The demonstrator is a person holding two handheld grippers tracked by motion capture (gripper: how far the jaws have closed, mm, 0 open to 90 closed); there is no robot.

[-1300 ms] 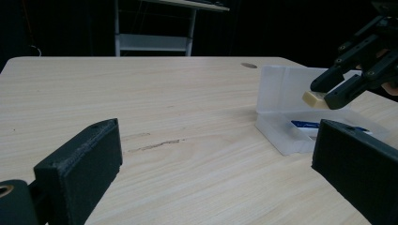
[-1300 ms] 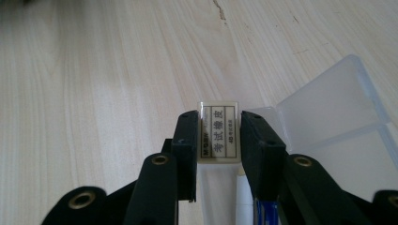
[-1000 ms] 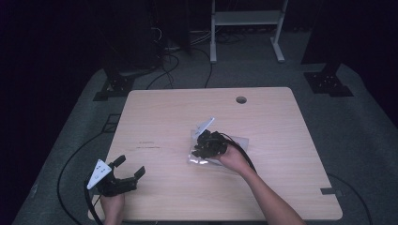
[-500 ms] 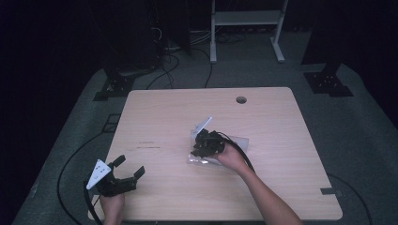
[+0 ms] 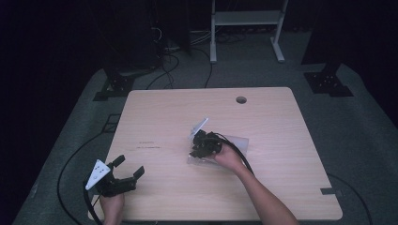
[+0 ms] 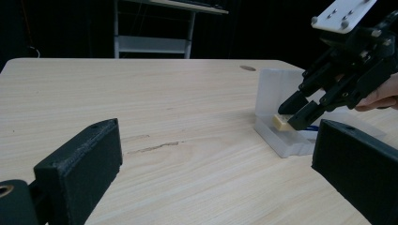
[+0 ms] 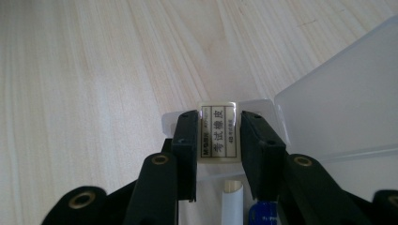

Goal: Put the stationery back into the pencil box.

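A cream eraser [image 7: 217, 133] with a printed label is clamped between the pads of my right gripper [image 7: 218, 119]. It hangs at the near end of a translucent plastic case [image 5: 237, 143] lying mid-table, whose lid [image 7: 338, 108] stands open. The left gripper view shows the right gripper [image 6: 295, 115] tilted down with the eraser [image 6: 281, 123] just over the case rim [image 6: 281, 143]. Inside the case lie a white stick [image 7: 233, 197] and a blue item [image 7: 263, 213]. My left gripper [image 5: 129, 165] rests open at the table's front left corner, jaws [image 6: 218, 178] wide apart with nothing between them.
The wooden table [image 5: 281, 117] has a cable hole [image 5: 241, 100] near its far edge and faint dark marks [image 5: 148, 146] left of centre. Black cables trail off the front left. A white shelf frame [image 5: 246, 18] stands on the floor beyond.
The right gripper with the eraser has edged slightly left at the case. The left gripper has stayed put.
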